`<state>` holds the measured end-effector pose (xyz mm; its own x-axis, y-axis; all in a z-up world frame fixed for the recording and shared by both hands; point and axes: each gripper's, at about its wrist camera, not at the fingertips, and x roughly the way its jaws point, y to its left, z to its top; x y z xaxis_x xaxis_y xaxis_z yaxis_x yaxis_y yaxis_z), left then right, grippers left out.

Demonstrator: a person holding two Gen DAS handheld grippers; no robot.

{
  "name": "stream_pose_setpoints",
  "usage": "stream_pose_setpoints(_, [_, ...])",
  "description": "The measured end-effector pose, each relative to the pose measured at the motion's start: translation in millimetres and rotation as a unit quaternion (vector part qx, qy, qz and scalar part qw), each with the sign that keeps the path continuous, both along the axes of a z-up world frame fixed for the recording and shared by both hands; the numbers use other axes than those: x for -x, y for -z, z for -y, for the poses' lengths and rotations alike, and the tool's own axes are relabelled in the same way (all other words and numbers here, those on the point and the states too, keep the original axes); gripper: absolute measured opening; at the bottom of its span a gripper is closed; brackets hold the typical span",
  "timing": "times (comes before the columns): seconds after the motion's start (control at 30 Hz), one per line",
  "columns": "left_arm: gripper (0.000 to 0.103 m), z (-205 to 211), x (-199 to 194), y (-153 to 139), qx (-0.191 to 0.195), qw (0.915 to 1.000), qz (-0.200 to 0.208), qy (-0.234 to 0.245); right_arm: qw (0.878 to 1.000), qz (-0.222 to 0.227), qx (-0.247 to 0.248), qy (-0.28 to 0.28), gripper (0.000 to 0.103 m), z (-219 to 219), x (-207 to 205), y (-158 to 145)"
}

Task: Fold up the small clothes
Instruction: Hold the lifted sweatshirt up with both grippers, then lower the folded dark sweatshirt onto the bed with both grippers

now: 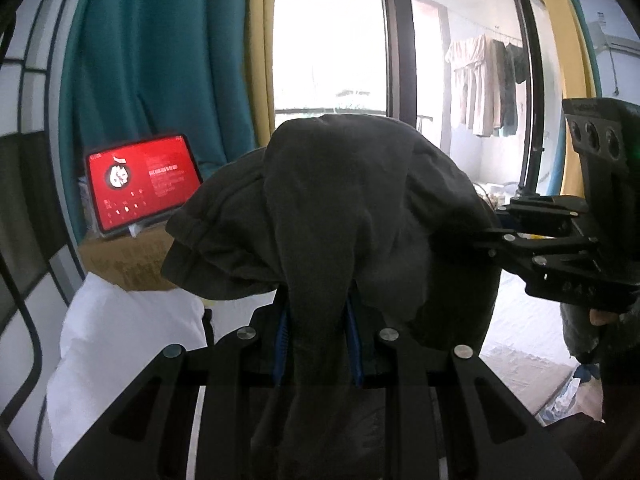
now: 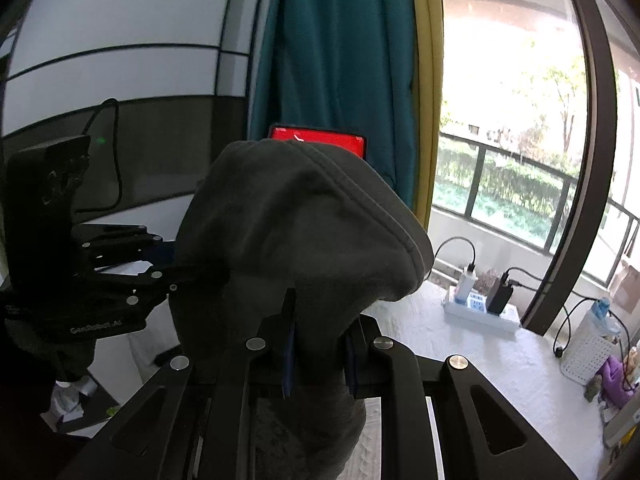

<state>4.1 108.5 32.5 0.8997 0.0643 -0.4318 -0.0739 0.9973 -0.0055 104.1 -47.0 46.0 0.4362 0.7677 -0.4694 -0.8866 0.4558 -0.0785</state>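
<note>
A dark grey garment (image 1: 340, 208) hangs bunched in the air, held by both grippers. In the left wrist view my left gripper (image 1: 318, 320) is shut on a fold of it between blue-padded fingers. The right gripper (image 1: 500, 240) reaches in from the right and grips the cloth's right side. In the right wrist view my right gripper (image 2: 318, 344) is shut on the same grey garment (image 2: 304, 232), which drapes over the fingers. The left gripper (image 2: 188, 272) comes in from the left, its tips buried in the cloth.
A red-screened tablet (image 1: 144, 180) stands on a cardboard box (image 1: 124, 260), beside a white pillow (image 1: 120, 352) and teal curtain (image 1: 160, 60). A white-covered surface (image 2: 480, 360) holds a power strip (image 2: 484, 308), a white basket (image 2: 592, 348) and cables by the window.
</note>
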Motion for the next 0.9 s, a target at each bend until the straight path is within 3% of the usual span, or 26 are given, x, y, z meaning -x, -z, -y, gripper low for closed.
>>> stream_pose_setpoints(0.57, [0.023,-21,-82,57,0.019,0.9947,-0.100,0.015,0.994,-0.089,0.053,0.017,0.019,-37,-93,73])
stream_pose_setpoints(0.9, [0.023,-39,-114,81,0.028,0.9904,-0.135,0.008,0.989,-0.124,0.078,0.017,0.019,-57,-136,112])
